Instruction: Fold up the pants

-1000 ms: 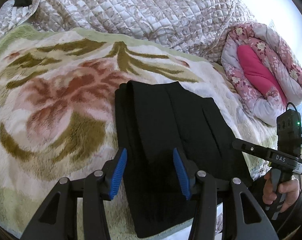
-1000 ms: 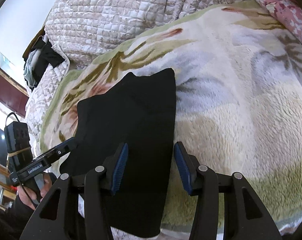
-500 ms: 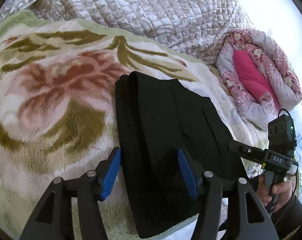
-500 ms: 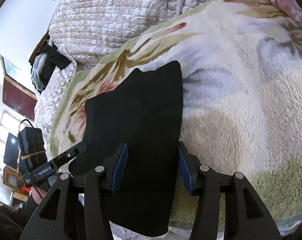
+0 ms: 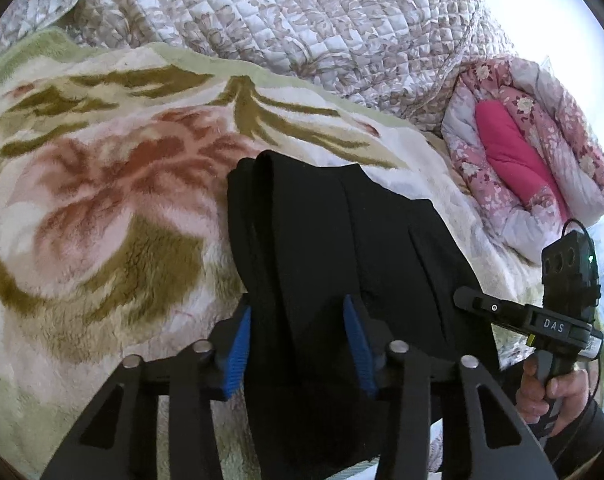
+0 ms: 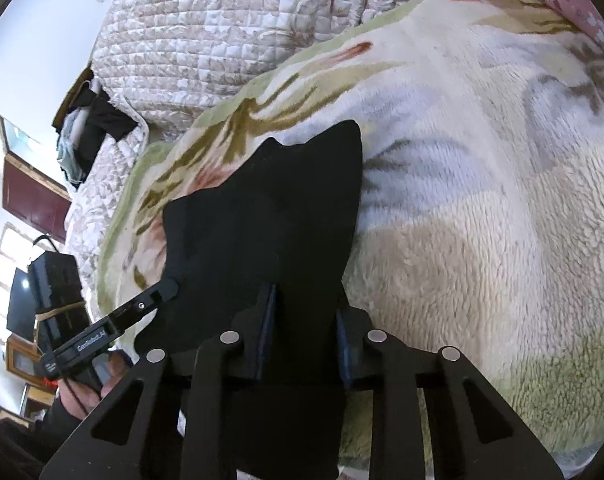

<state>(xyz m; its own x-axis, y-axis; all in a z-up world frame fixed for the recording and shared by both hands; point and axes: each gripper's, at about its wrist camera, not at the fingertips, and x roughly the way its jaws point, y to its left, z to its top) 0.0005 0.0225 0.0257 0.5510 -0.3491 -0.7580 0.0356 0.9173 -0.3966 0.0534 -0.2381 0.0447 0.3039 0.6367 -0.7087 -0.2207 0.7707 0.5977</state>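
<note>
Black pants (image 5: 342, 240), folded lengthwise, lie on a floral fleece blanket (image 5: 102, 220). My left gripper (image 5: 298, 320) straddles their near left edge. Its jaws are closing with fabric between the blue pads, which do not clearly press on it. In the right wrist view the pants (image 6: 270, 208) reach away from me, and my right gripper (image 6: 304, 312) sits on their near right edge. Its jaws are closing too, and the cloth is pinched and bunched up between its pads. Each gripper shows in the other's view: the right gripper (image 5: 502, 312) and the left gripper (image 6: 142, 304).
A quilted beige cover (image 5: 302, 20) is heaped behind the blanket. Rolled pink floral bedding (image 5: 522, 160) lies to the right. A person's hand (image 5: 550, 392) holds the right handle. Dark clothes (image 6: 90, 132) are piled at the far left, near a window.
Both pairs of jaws have narrowed. The left one has settled over the pants' left edge, and the right one has closed onto the right edge, where the cloth now bunches between its pads.
</note>
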